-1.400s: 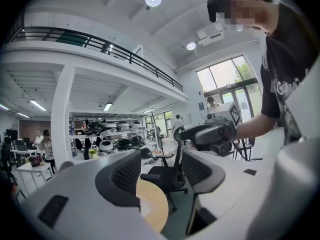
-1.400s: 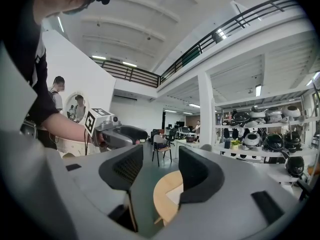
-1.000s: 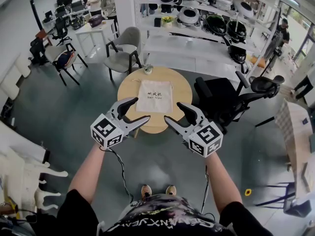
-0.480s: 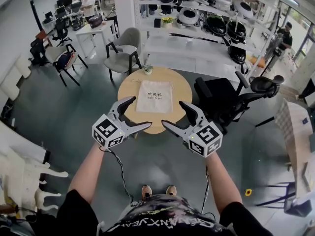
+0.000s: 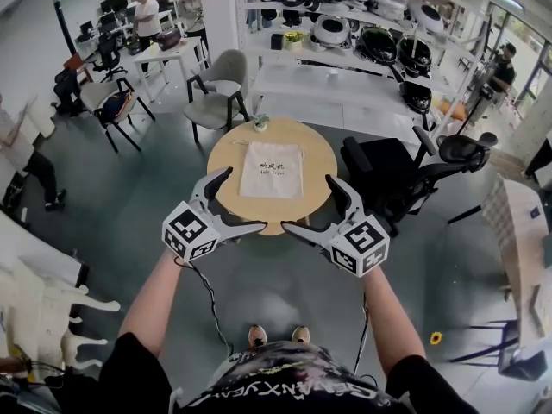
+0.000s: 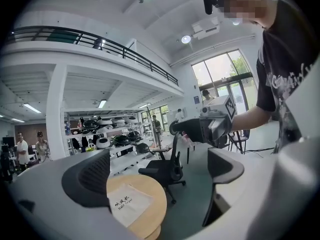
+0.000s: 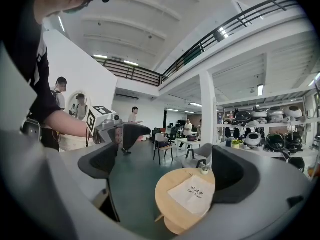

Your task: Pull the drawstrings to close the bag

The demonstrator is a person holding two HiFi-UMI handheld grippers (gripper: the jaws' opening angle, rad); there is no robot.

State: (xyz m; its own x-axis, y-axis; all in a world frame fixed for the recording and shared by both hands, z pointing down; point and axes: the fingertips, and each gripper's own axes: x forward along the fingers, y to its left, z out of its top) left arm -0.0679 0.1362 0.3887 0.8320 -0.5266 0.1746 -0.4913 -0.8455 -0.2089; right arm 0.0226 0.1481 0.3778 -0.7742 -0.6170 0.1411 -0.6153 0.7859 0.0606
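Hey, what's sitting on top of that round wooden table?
A flat cream cloth bag with dark print lies near the middle of the table, and a small item stands at its far edge. Anything inside or beneath the bag is covered.

One bag (image 5: 271, 170), one round table (image 5: 226, 158), two tools — left tool (image 5: 244, 198), right tool (image 5: 307, 203)

Black chair (image 5: 379, 175) just beside table (image 5: 226, 149)

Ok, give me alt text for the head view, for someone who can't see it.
A person holds the left gripper and right gripper in the air short of a round wooden table, both jaws having just opened wide with nothing between them. A cream drawstring bag lies flat on it, untouched.
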